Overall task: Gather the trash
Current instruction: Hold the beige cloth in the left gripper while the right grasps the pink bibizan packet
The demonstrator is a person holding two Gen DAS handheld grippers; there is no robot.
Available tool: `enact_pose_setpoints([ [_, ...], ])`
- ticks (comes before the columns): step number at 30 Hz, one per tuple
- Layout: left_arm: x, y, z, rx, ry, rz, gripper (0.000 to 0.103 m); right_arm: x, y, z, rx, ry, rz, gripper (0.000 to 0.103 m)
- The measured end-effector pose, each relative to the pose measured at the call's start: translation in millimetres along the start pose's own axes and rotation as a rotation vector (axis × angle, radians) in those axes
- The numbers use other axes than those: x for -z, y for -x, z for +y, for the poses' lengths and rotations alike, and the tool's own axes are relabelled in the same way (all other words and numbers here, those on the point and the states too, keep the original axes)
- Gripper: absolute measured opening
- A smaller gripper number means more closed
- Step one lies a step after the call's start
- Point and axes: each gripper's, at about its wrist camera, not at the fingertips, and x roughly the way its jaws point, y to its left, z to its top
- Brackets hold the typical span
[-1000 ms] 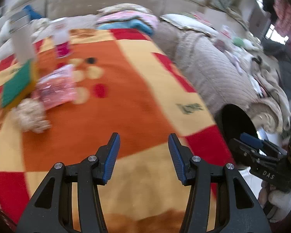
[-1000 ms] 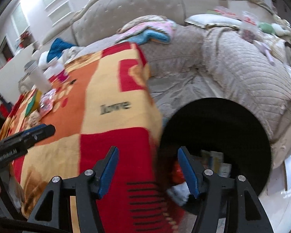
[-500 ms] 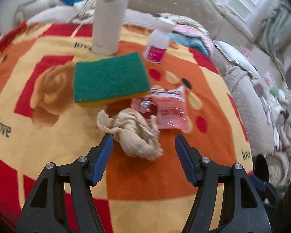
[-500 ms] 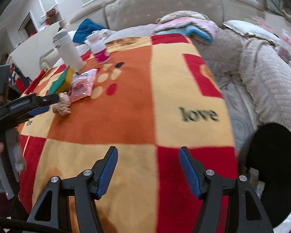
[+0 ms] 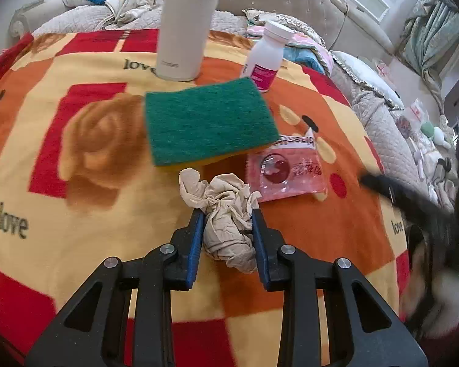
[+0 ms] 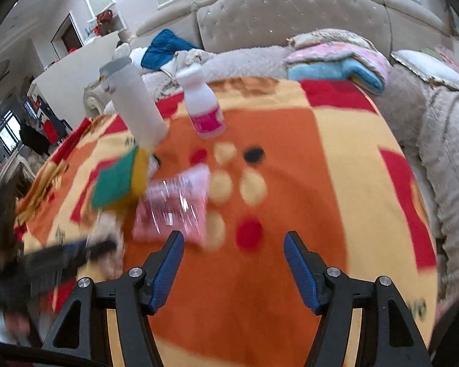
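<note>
My left gripper [image 5: 228, 214] is clenched on the crumpled tissue [image 5: 226, 214]; both blue pads [image 5: 195, 244] press against its sides. The tissue is beige, heavily wrinkled, bunched into a loose ball with one twisted tail that sticks out toward 11 o'clock. It sits on the blanket [image 5: 76, 183], near the middle of my left view, and I cannot tell if it is lifted or touching the cloth.

Just beyond the tissue, at 1 o'clock, lies a pink plastic wrapper [image 5: 286, 171], flat, shiny, with a dark red circle printed on it and a white strip at its far edge. At 12 o'clock from the tissue is a green sponge [image 5: 209, 122] with a yellow underside; its near right corner overlaps the wrapper. Farther, at 11 o'clock, stands a beige thermos [image 5: 183, 27], upright, and at 1 o'clock a white bottle [image 5: 266, 58] with a pink label, also upright.

My right gripper [image 6: 234, 244] is released, its jaws wide apart above the orange part of the blanket. From this side the wrapper [image 6: 174, 205] is at 11 o'clock, close to the left pad, and blurred. The sponge [image 6: 119, 180] is at 10 o'clock. The left gripper [image 6: 70, 253] appears at 9 o'clock as a dark blur.
</note>
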Motion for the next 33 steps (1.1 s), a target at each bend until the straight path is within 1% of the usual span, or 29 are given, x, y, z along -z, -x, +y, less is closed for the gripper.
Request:
enact_pose_setpoints([
  [4,1.2,6.9,11.1,-0.023,-0.011,-0.009,0.028,-44.8,-29.8,15.7,0.035,0.032,-0.007,0.067],
  [6,1.7,9.4,16.8,-0.025,-0.008,-0.011,0.028,-63.0,-52.1,22.0,0.067,0.060,0.031,0.068],
  [8,3.4,11.8,20.9,-0.026,-0.013,-0.011,0.028,-72.1,-70.2,24.2,0.090,0.084,0.069,0.068],
  [9,4.3,12.6,22.2,-0.028,-0.015,-0.013,0.028,-72.9,-81.1,24.5,0.113,0.104,0.107,0.068],
  [11,6.1,16.4,25.3,-0.027,-0.019,-0.023,0.028,-65.1,-87.3,24.4,0.129,0.139,0.169,0.068],
  [12,6.9,17.9,26.8,-0.023,-0.018,-0.027,0.028,-59.1,-85.7,24.1,0.125,0.150,0.181,0.068],
  [15,11.3,21.1,30.5,-0.012,-0.016,-0.030,0.028,-31.4,-68.5,23.1,0.088,0.166,0.233,0.068],
  [17,15.7,24.0,32.9,-0.010,-0.014,-0.034,0.028,-12.3,-51.6,23.2,0.050,0.172,0.248,0.068],
  [19,18.8,26.7,33.1,-0.008,-0.008,-0.034,0.028,2.0,-33.0,24.0,0.027,0.178,0.234,0.068],
  [20,20.1,28.0,33.5,-0.004,-0.003,-0.034,0.028,6.6,-23.5,23.4,0.034,0.173,0.212,0.068],
  [22,22.6,32.6,32.9,0.004,0.005,-0.042,0.028,10.5,-7.3,22.9,0.005,0.148,0.158,0.068],
  [24,24.7,37.2,32.0,0.011,0.009,-0.050,0.028,13.1,2.5,27.9,-0.058,0.123,0.117,0.078],
  [25,26.1,39.4,31.5,0.015,0.010,-0.053,0.028,15.6,3.8,34.8,-0.090,0.128,0.105,0.079],
  [27,29.6,42.5,30.2,0.016,0.011,-0.054,0.028,17.3,-3.1,54.4,-0.107,0.168,0.116,0.080],
  [28,31.7,43.7,29.8,0.018,0.012,-0.053,0.028,19.7,-9.6,64.8,-0.105,0.202,0.129,0.080],
  [31,37.2,46.8,28.7,0.022,0.016,-0.052,0.028,27.4,-32.5,88.1,-0.048,0.289,0.157,0.080],
  [32,38.6,47.4,27.9,0.025,0.016,-0.051,0.028,29.8,-38.1,91.2,-0.043,0.300,0.167,0.078],
  [33,40.0,47.8,26.8,0.027,0.015,-0.049,0.028,32.0,-45.0,92.3,-0.041,0.311,0.179,0.056],
])
